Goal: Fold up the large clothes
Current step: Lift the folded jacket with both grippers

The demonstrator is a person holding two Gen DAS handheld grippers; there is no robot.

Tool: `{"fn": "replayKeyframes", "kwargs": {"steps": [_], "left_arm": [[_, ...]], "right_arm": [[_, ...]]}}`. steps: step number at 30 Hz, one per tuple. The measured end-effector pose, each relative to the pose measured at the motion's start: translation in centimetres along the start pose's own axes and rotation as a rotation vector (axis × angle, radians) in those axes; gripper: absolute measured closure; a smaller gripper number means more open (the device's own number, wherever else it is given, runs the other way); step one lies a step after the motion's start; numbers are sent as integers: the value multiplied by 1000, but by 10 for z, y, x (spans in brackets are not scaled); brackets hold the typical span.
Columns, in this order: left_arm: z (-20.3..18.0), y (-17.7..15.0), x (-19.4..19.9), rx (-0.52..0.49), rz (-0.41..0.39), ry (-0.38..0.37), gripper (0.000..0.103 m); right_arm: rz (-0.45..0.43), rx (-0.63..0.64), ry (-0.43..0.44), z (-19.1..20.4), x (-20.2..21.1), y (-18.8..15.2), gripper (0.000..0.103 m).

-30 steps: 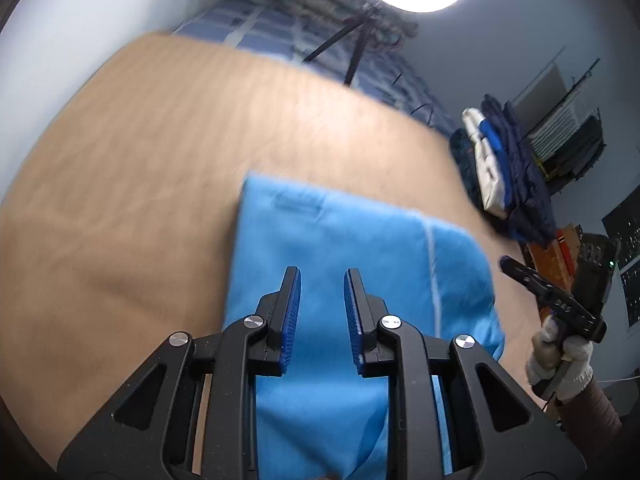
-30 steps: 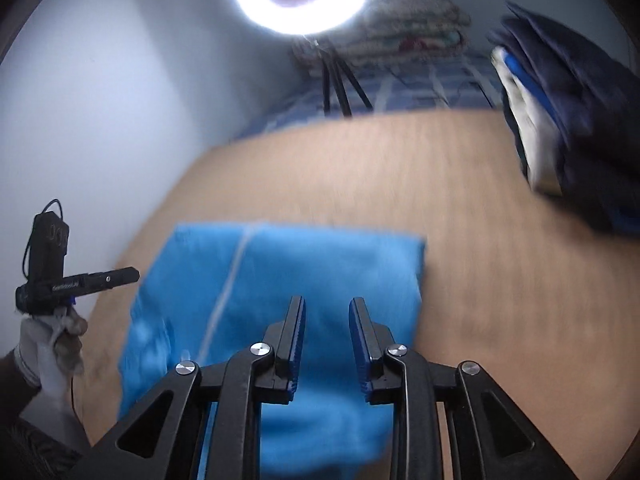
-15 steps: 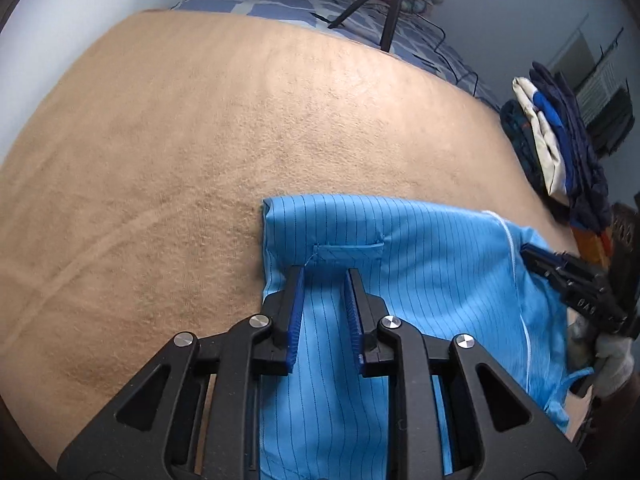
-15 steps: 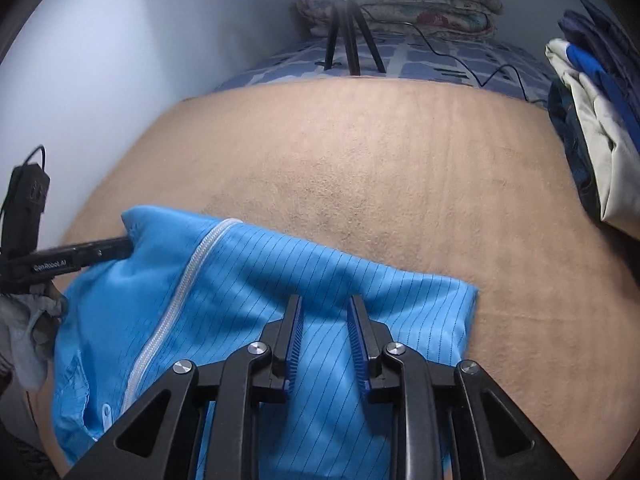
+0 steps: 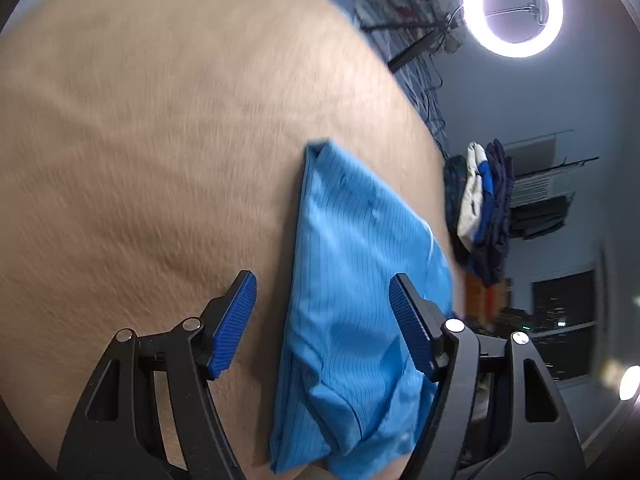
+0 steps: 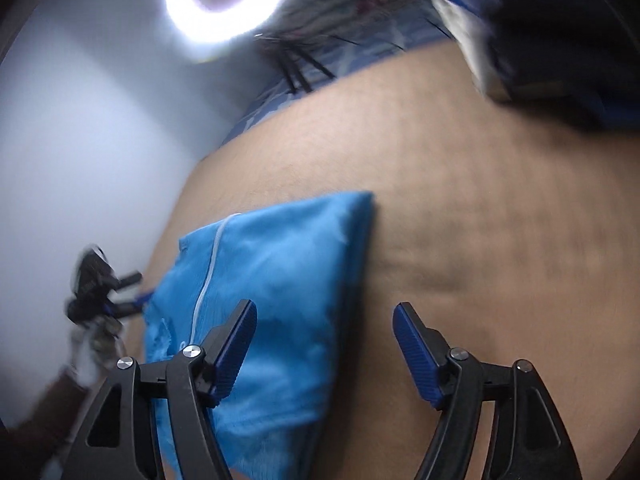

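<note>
The surface is a wide tan blanket [image 5: 140, 140] with a short, soft pile and a few shallow wrinkles; it looks like the cover of a bed, but I cannot tell this for sure. On it lies the blue garment [image 5: 352, 280], folded into a thick, long bundle with thin dark stripes and a white zipper line [image 6: 208, 272] along one side. It lies near the near edge of the blanket, with bare tan cloth around its far end.

The left gripper [image 5: 322, 320] has its jaws wide apart and holds nothing; in the left wrist view the left edge of the bundle lies between the two blue ribbed pads [image 5: 234, 324]. The right gripper [image 6: 324, 344] also has its jaws wide apart and empty; the right edge of the garment lies between them, and the right pad is over bare blanket. In the right wrist view the left gripper [image 6: 100, 284] is seen blurred at the far left side of the garment.

Behind the blanket stands a ring light [image 5: 513, 8] on a dark tripod, shining white against a grey-blue wall [image 6: 80, 140]. Near it there is a checked blue cover [image 6: 340, 56] with folded bedding on it. To the right is a pile of dark blue and white clothes [image 5: 484, 208].

No writing or brand can be read.
</note>
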State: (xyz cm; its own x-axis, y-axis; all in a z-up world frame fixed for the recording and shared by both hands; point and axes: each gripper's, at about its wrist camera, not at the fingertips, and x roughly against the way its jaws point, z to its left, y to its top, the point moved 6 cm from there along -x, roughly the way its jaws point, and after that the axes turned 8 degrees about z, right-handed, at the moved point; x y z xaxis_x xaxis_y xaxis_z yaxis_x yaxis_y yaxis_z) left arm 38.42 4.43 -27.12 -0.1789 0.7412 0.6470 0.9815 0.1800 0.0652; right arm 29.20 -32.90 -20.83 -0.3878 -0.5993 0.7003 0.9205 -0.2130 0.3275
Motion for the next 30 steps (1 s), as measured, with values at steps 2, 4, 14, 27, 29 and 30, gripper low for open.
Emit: {"fn": "replayKeyframes", "kwargs": {"steps": [2,4,14,27,29,30], "left_arm": [[2,-3,-8,6,16,-20,32],[1,-5,-13,-4,23,-38,32],[-5,-9,-35,-24,90,-75,54],[-32,-19,-46,-155,44,132,86],[-41,-22,-46,-180,29,168,90],[-46,-24,-45,-196,18,183,92]], "right_arm": [[25,-47,63,-9,-4,-6,28],[50,-66,112,-13,-12,-12,28],[112,-87,315,0,-42,-9,37],[160,-32,265,32,-71,-7,82],[153,-3,222,41,-70,-7,89],[148,13,202,47,-69,-7,91]]}}
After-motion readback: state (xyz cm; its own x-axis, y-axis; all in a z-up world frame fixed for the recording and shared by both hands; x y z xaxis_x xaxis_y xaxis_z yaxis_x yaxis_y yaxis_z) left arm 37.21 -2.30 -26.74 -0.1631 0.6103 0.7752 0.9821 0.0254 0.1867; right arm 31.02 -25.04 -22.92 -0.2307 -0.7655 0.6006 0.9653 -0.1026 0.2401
